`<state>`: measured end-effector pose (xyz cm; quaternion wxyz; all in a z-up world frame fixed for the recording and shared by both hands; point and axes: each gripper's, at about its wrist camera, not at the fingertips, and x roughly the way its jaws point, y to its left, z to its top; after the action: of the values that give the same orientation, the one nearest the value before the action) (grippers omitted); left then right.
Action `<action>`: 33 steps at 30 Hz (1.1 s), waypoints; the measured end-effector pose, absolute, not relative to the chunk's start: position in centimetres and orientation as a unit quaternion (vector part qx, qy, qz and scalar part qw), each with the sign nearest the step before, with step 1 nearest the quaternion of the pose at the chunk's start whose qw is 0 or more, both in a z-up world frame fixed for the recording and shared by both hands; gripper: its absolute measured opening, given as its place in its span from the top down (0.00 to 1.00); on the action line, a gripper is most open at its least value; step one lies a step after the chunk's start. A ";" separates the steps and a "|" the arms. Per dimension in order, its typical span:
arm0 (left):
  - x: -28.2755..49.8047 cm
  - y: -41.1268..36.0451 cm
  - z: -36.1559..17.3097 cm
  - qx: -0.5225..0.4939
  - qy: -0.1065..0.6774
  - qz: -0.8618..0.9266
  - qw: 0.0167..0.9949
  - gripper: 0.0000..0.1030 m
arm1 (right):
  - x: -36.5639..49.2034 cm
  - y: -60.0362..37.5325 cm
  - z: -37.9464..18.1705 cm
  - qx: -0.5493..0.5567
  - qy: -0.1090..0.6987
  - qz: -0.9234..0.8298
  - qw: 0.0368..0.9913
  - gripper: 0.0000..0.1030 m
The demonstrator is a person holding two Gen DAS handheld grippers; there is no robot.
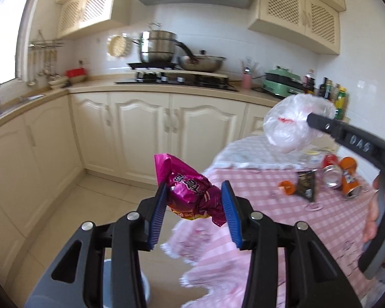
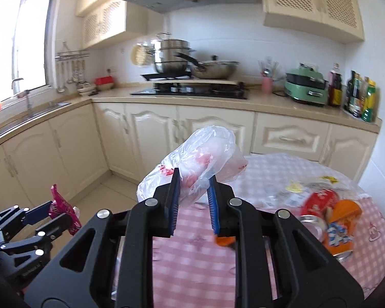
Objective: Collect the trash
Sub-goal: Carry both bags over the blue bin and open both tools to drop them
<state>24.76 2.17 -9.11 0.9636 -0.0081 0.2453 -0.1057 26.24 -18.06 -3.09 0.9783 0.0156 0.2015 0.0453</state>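
My left gripper (image 1: pixel 193 190) is shut on a crumpled magenta snack wrapper (image 1: pixel 190 190), held over the floor just off the table's near left edge. The right wrist view shows that gripper (image 2: pixel 54 211) low at the left with the same wrapper (image 2: pixel 61 205). My right gripper (image 2: pixel 194 177) is shut on a clear plastic bag with red print (image 2: pixel 192 164), raised above the table. In the left wrist view it (image 1: pixel 318 122) comes in from the right with the bag (image 1: pixel 292 120) bulging at its tip.
A table with a pink checked cloth (image 1: pixel 256 205) bears a crushed red can (image 1: pixel 329 160), an orange can (image 1: pixel 349 177), a dark wrapper (image 1: pixel 306 184) and an orange scrap (image 1: pixel 287 187). A pale round container (image 1: pixel 125 285) sits on the floor below my left gripper. Cream cabinets and a stove stand behind.
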 end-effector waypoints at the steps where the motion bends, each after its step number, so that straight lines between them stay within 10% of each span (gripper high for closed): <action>1: 24.5 3.0 -9.3 -0.009 0.245 -0.098 0.965 0.59 | 26.1 -16.8 -3.2 0.012 0.203 0.058 0.977 0.81; 33: 29.2 25.1 -31.2 -0.108 0.446 0.095 0.884 0.48 | 33.2 7.8 -28.6 -0.063 0.456 0.214 0.862 0.81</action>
<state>29.23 25.11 -31.15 0.8835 -0.1081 0.4458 0.0949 33.15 7.83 -28.56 0.8617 -0.0631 0.4556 0.2144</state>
